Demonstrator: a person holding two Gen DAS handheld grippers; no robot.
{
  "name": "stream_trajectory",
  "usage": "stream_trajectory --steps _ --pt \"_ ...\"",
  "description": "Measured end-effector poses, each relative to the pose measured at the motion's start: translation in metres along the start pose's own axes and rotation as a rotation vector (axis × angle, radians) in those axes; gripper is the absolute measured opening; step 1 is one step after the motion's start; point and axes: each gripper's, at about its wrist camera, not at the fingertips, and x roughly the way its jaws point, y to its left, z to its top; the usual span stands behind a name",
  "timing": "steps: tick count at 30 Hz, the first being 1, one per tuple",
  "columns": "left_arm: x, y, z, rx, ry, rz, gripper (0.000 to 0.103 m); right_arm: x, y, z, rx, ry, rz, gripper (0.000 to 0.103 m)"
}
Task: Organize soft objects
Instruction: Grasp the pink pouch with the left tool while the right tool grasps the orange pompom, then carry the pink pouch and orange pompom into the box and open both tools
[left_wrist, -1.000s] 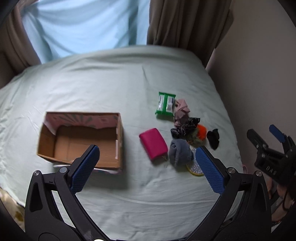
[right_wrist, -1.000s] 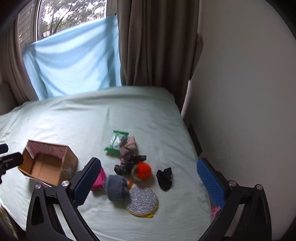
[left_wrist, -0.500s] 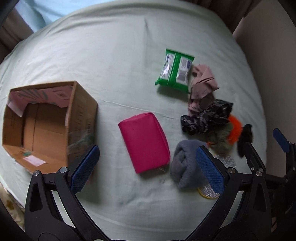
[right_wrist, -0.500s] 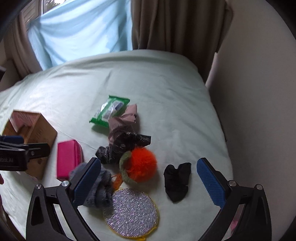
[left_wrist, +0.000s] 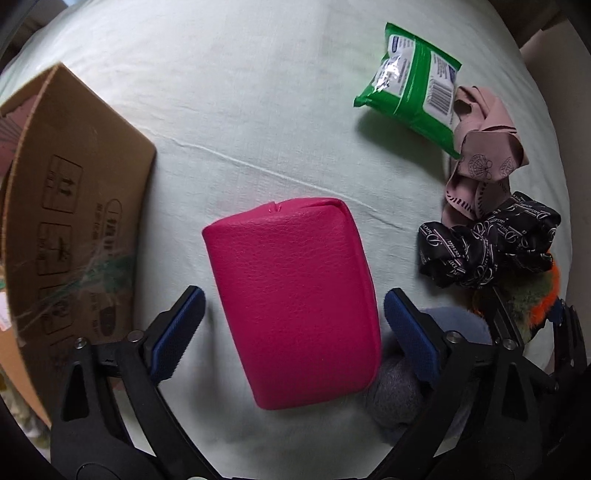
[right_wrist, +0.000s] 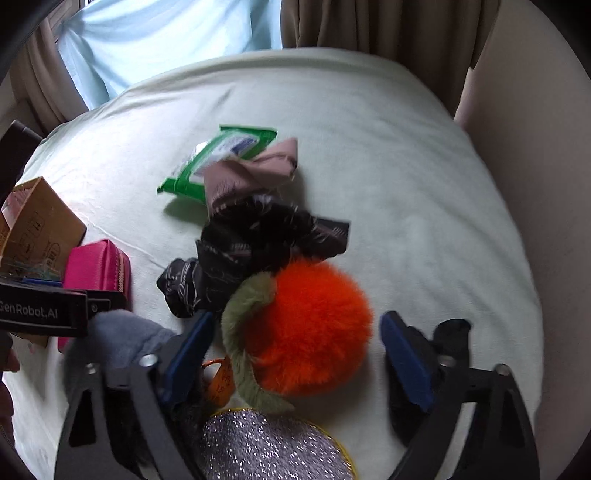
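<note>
Soft daylight enters through my window (right_wrist: 166, 40). Right view motion-blurred; left view sharp. Fisheye bends edges, corners black.

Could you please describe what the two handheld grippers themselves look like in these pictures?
Both match: the left gripper and right gripper have black angular plastic frames with triangular cut-outs and silver screws, and jaws faced with textured blue pads. The left gripper's body, seen from the right wrist view, carries white "GenRobot.AI" lettering. No cables or sleeves show.
</note>
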Motion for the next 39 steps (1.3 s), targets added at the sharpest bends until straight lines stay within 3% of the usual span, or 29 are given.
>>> stream_trajectory --steps 1,3,6,12,15,17,25,33,39 --pt "0.003 0.001 0.0 -0.003 0.004 0.002 0.086 0.002 0.0 0.0 0.003 -0.004 0.008 0.084" --pt "0.011 0.004 0.001 -0.013 0.012 -0.013 0.085 0.004 0.001 -0.002 0.001 -0.023 0.016 0.083" --pt "0.014 0.006 0.0 -0.014 0.008 -0.034 0.075 0.004 -0.001 -0.003 0.003 -0.029 0.058 0.074" --pt "0.02 0.004 0.001 0.01 -0.001 -0.03 0.067 0.006 -0.006 -0.002 0.014 -0.025 0.111 0.066" --pt "0.019 0.003 0.0 0.024 -0.006 -0.03 0.063 0.006 -0.001 -0.004 -0.009 -0.017 0.114 0.057" --pt "0.019 0.003 -0.001 0.032 -0.01 -0.029 0.061 0.007 0.001 -0.005 -0.015 -0.008 0.125 0.043" --pt "0.001 0.008 0.0 0.051 -0.038 -0.043 0.052 -0.003 -0.002 -0.009 0.012 -0.008 0.098 0.036" --pt "-0.054 0.014 -0.006 0.06 -0.109 -0.077 0.05 -0.048 -0.001 0.005 0.021 -0.08 0.061 0.036" --pt "-0.138 0.013 -0.009 0.062 -0.205 -0.121 0.05 -0.107 0.007 0.021 0.026 -0.142 0.033 0.036"
